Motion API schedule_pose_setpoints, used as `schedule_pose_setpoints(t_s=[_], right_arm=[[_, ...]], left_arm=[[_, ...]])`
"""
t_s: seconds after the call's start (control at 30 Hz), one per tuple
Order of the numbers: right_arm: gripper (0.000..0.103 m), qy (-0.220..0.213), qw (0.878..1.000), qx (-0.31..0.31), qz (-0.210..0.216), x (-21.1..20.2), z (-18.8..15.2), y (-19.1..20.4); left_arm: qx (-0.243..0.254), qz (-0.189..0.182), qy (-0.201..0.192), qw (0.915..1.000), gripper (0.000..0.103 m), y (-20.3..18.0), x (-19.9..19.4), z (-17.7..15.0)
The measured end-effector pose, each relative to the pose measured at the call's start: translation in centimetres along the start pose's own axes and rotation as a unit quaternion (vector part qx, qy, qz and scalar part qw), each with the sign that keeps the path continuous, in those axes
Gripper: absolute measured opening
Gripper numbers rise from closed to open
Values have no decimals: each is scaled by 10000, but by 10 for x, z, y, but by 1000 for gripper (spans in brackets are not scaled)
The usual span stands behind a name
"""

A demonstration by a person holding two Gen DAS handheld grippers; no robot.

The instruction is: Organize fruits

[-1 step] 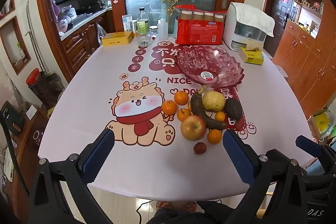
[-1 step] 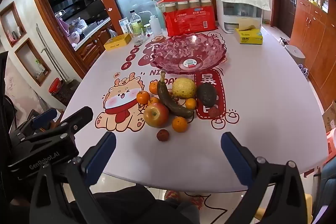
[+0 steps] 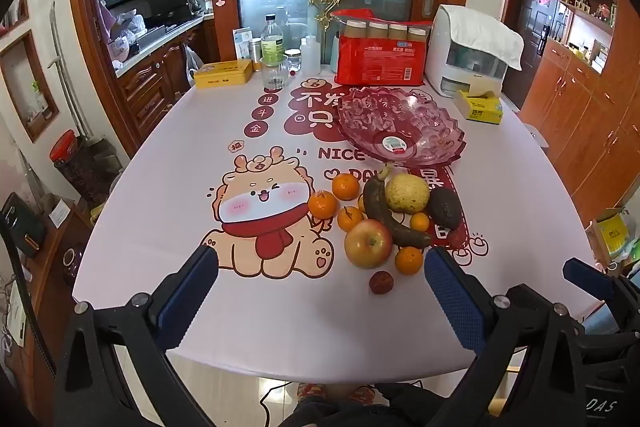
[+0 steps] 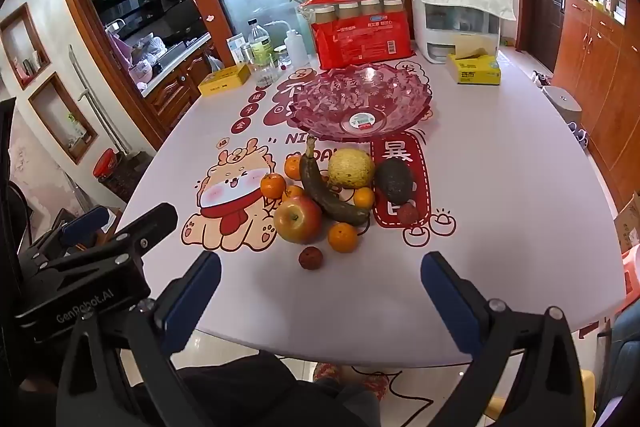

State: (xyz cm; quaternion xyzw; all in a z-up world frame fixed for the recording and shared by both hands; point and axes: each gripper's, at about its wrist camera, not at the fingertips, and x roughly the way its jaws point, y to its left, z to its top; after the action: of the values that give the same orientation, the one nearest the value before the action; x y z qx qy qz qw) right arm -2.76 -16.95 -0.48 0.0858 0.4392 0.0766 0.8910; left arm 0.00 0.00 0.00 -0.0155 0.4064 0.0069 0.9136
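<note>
A heap of fruit lies mid-table: a red-yellow apple, a dark overripe banana, a pale yellow round fruit, an avocado, several tangerines and a small dark red fruit nearest me. Behind the heap stands a pink glass bowl holding no fruit. My left gripper hangs open over the table's near edge, nothing between its fingers. My right gripper is open too, just short of the small red fruit and the apple.
Along the far edge stand a red pack of bottles, a white cloth-covered appliance, a yellow tissue box, a yellow tin and a clear bottle. Wooden cabinets line the right wall.
</note>
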Motion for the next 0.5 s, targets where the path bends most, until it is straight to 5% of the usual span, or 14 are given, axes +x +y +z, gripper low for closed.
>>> schedule_pose_setpoints(t_s=[0.5], right_arm=[[101, 30, 10000, 0, -17, 2, 3, 4]], left_arm=[[-10, -6, -6, 10000, 102, 0, 0, 0]])
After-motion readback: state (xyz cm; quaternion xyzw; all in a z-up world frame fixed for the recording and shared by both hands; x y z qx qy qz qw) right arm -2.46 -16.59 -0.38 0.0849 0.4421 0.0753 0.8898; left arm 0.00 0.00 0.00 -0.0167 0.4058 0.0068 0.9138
